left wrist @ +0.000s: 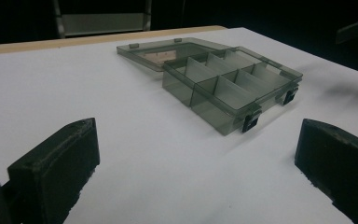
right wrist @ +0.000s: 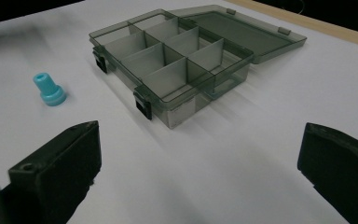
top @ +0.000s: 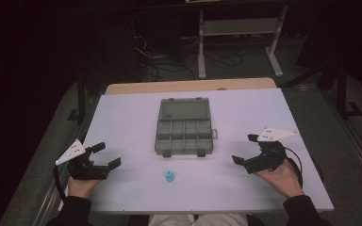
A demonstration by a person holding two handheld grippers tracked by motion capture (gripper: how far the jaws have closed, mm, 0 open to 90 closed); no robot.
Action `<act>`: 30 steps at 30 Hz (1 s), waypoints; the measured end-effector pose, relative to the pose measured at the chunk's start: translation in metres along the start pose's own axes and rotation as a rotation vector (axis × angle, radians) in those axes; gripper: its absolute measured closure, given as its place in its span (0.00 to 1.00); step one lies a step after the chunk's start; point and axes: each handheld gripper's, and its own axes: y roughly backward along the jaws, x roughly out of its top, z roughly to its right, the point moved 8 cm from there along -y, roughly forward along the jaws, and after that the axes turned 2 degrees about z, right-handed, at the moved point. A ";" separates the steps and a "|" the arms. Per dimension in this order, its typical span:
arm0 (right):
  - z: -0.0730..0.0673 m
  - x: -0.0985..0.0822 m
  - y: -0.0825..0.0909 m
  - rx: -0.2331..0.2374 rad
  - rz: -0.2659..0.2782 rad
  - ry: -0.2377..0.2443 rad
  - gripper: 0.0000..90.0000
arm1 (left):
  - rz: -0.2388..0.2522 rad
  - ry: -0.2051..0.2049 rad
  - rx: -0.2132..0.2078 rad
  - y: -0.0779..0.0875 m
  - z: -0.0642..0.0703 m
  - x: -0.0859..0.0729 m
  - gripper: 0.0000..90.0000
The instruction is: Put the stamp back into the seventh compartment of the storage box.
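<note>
In the high view we hold the left gripper (top: 107,154) and right gripper (top: 246,149) with jaws apart, near the worktop (top: 122,122) edges. The open compartment box (top: 184,136) lies in the middle, the blue cap (top: 169,176) just near of it. In the left gripper view the box (left wrist: 223,84) lies ahead between the spread jaws. In the right gripper view the cap (right wrist: 49,89) stands left of the box (right wrist: 177,60).

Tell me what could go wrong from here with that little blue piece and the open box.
The blue piece is small and stands upright on a narrow base, so either open gripper, left or right, might tip it or knock it rolling. The box is light with small compartments; a bump may shift it.
</note>
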 end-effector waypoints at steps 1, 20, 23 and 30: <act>0.000 0.000 0.000 0.000 0.000 0.000 0.00 | 0.000 0.001 0.000 0.000 0.000 0.000 0.00; -0.019 0.012 -0.016 0.072 -0.043 0.037 0.00 | 0.000 0.002 -0.001 0.000 0.001 0.000 0.00; -0.021 0.013 -0.018 0.078 -0.049 0.042 0.00 | 0.001 0.001 -0.001 0.000 0.001 0.000 0.00; -0.027 0.017 -0.024 0.102 -0.064 0.060 0.00 | 0.001 0.001 0.000 0.000 0.000 0.000 0.00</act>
